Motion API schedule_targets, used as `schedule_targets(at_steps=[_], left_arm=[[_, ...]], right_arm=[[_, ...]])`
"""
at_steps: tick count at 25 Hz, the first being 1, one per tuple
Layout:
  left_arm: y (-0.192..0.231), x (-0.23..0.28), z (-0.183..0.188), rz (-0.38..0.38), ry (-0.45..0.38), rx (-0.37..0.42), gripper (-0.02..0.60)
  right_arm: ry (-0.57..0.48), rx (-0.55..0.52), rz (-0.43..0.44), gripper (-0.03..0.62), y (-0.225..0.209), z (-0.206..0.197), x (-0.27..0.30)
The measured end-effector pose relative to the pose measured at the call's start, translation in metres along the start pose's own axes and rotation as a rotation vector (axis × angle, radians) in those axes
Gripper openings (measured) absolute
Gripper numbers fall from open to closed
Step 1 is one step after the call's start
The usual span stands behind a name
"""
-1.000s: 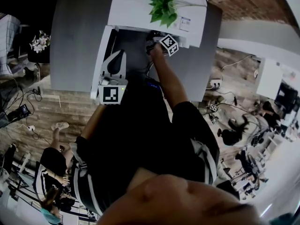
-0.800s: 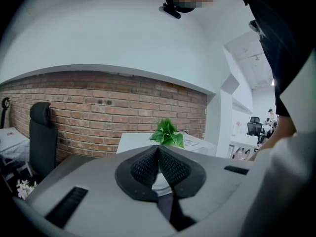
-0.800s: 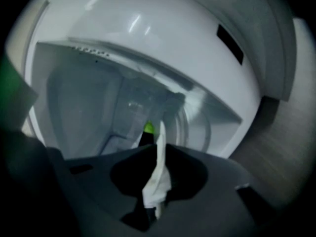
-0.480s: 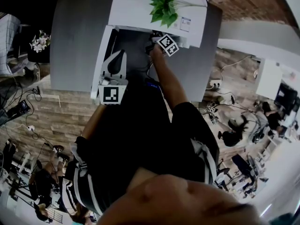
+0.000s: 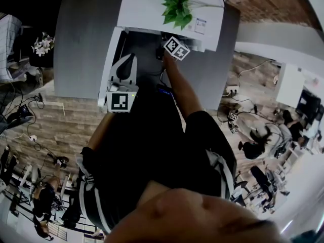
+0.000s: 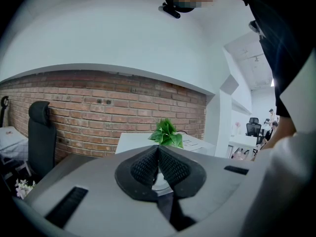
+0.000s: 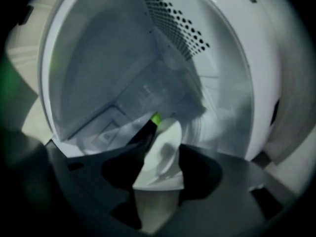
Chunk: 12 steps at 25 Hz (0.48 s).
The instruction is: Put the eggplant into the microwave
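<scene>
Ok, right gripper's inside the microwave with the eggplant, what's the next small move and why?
Probably draw the right gripper straight back out: its jaws are opening, and the eggplant seems to rest loose on the microwave floor.

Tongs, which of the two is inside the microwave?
The right tongs: jaws opening inside the microwave, with the eggplant at their tips. The left tongs are outside, shut.
</scene>
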State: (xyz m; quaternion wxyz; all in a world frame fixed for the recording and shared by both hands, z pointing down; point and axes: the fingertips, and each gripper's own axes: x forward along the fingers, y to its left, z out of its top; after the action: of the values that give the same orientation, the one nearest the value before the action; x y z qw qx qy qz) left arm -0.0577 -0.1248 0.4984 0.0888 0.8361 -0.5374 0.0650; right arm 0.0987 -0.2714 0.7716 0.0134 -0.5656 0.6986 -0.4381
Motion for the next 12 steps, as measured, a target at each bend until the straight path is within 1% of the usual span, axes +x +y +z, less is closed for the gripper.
schedule_targets(at_steps=[5,10,12], left_arm=[[0.0001,0.0013,-0.0001,-0.005,-0.006,0.010,0.037],[0.0002,0.0017,-0.0005,-0.002,-0.010,0.005,0.037],[-0.0002,0.0020,-0.0007,-0.002,-0.011,-0.002,0.037]], right_arm=[[0.028,-0.115,-0.038,0.224,-0.0013,-0.0052,-0.0007],[0.048,-0.181,-0.064,0.235,-0.0042,-0.0092,-0.0011],[0.053,-0.212,-0.089,0.241,-0.0056,-0.0084,-0.0023]])
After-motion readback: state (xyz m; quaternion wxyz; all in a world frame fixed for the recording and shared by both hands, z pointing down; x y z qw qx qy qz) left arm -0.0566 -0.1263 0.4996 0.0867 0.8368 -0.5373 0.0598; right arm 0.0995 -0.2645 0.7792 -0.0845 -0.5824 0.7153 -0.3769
